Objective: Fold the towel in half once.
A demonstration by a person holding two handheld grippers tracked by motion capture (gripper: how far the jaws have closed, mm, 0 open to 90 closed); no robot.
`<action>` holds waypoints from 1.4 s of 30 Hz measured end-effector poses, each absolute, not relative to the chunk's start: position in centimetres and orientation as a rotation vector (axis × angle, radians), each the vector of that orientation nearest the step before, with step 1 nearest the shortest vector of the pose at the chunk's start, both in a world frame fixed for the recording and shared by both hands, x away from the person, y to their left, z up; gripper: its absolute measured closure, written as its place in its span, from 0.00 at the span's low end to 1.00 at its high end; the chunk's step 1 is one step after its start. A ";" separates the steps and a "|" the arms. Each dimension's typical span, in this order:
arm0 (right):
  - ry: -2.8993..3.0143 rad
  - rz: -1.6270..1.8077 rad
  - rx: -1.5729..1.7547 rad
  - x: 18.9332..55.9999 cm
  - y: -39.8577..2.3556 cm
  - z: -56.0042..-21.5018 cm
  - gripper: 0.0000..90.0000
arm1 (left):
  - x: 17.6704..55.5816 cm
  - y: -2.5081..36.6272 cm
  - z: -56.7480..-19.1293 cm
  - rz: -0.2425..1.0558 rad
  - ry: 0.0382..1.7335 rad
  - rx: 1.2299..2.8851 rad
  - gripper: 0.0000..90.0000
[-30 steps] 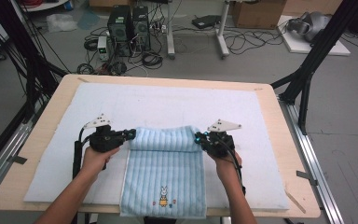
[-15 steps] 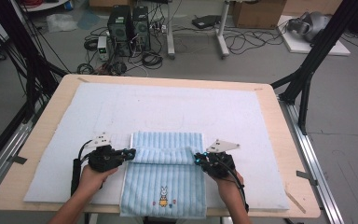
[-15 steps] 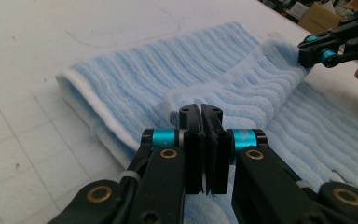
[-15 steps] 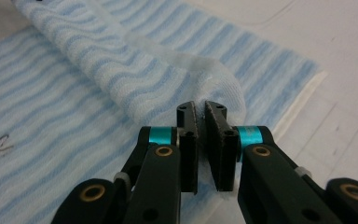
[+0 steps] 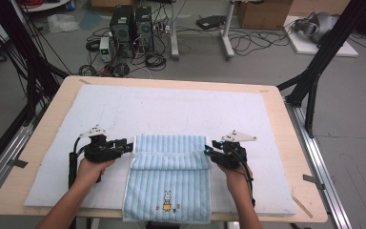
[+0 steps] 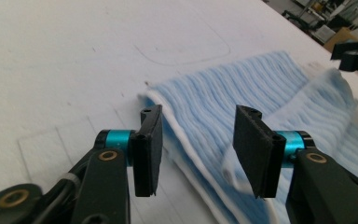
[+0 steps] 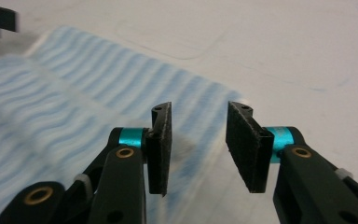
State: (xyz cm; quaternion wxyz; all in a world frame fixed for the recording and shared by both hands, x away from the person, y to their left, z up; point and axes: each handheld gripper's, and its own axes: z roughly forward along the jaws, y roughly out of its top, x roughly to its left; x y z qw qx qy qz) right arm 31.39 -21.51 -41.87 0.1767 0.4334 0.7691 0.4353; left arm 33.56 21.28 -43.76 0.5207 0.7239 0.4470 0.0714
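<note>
Pale-blue striped terry forms the towel, which in the high view lies on the white pad of the wooden table, at the near edge, its far part folded back toward the person into a band across its width; a small rabbit motif marks the near part. The left tongs stand at the band's left end and the right tongs at its right end, each held by 1 hand. In the left gripper view, the left tongs have just been opening; their 2 pads stand apart, with the towel's white-edged fold between and below them, unpressed. In the right gripper view, the right tongs have likewise just been opening, the pads narrowly parted above the blurred towel edge, gripping nothing.
</note>
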 end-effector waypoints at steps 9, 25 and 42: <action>2.256 1.164 1.329 34.5 -21.0 -44.1 0.74 | 35.8 19.6 -45.2 0.149 1.144 1.804 0.64; 2.271 1.134 1.269 35.0 -20.5 -44.5 0.80 | 37.2 20.0 -45.2 0.246 1.210 1.775 0.62; 2.305 1.146 1.319 36.1 -19.6 -44.8 0.95 | 37.0 18.5 -45.4 0.183 1.148 1.857 0.95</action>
